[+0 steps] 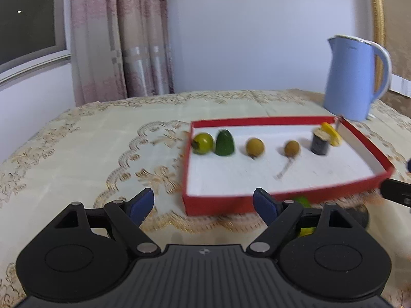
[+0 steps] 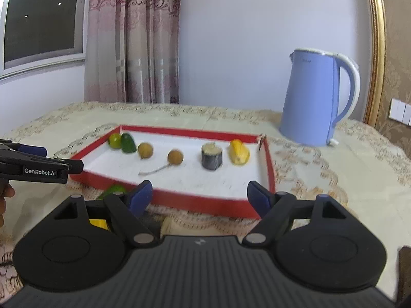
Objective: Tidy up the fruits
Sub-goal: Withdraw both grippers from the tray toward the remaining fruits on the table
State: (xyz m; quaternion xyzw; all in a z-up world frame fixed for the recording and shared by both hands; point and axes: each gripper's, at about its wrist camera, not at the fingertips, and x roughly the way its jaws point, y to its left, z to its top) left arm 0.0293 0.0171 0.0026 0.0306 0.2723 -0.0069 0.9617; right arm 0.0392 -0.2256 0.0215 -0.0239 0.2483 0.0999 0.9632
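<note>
A red tray (image 1: 213,205) (image 2: 205,204) with a white floor holds a row of pieces: a round green fruit (image 1: 203,143) (image 2: 114,141), a dark green piece (image 1: 225,143) (image 2: 128,143), two brown round fruits (image 1: 254,146) (image 1: 291,148), a dark cylinder (image 1: 319,143) (image 2: 212,157) and a yellow piece (image 1: 332,133) (image 2: 239,152). My left gripper (image 1: 204,206) is open and empty in front of the tray's near left corner. My right gripper (image 2: 199,196) is open and empty at the tray's near wall. A green fruit (image 1: 303,201) (image 2: 113,191) and a yellow piece (image 2: 99,223) lie on the cloth before the tray, partly hidden by fingers.
A blue kettle (image 1: 352,77) (image 2: 313,97) stands behind the tray's right end. The table wears a cream embroidered cloth (image 1: 90,154). The left gripper shows at the left edge of the right wrist view (image 2: 38,165). Curtain and wall lie behind.
</note>
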